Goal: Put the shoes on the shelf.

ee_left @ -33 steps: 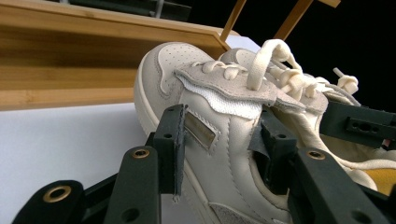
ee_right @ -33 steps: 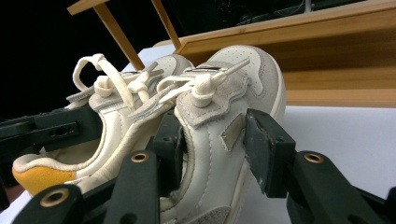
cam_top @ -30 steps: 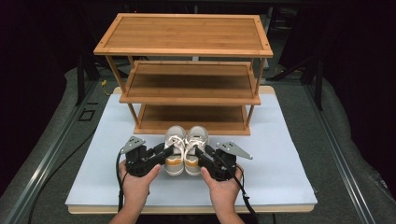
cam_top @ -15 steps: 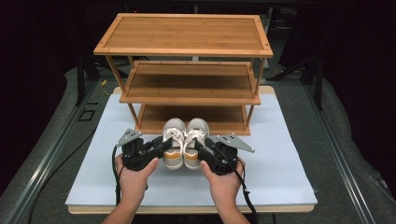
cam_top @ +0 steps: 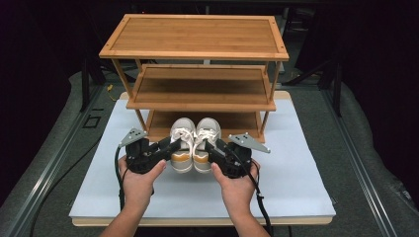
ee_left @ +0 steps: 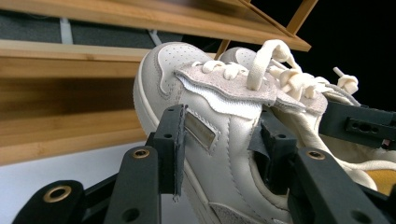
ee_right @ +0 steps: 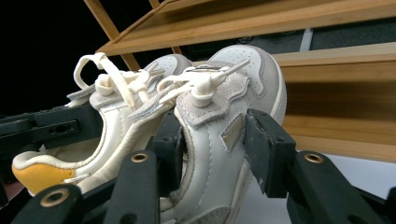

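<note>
A pair of small white sneakers is held side by side, just in front of the bottom tier of the bamboo shoe rack (cam_top: 197, 52), toes pointed toward the rack and raised higher than the heels.

Left gripper (cam_top: 170, 147): jaws pinched on the side wall of the left sneaker (cam_top: 182, 143). In the left gripper view one jaw is seen pressed on the outer side by a small metallic tag, the other tucked inside the collar. The heel end is cut off by the lower edge of that view.

Right gripper (cam_top: 213, 147): jaws pinched likewise on the right sneaker (cam_top: 204, 142), one jaw outside, one inside the opening, as seen in the right gripper view.

From the high view, whether the soles are clear of the white mat (cam_top: 296, 163) on the bench cannot be told for certain; the undersides are hidden by the shoes and the hands. Orange-yellow heel patches are seen on both shoes.

The lower tier of the rack is largely hidden behind the sneakers and the middle shelf. The surroundings beyond the rack are dark and cannot be made out.
</note>
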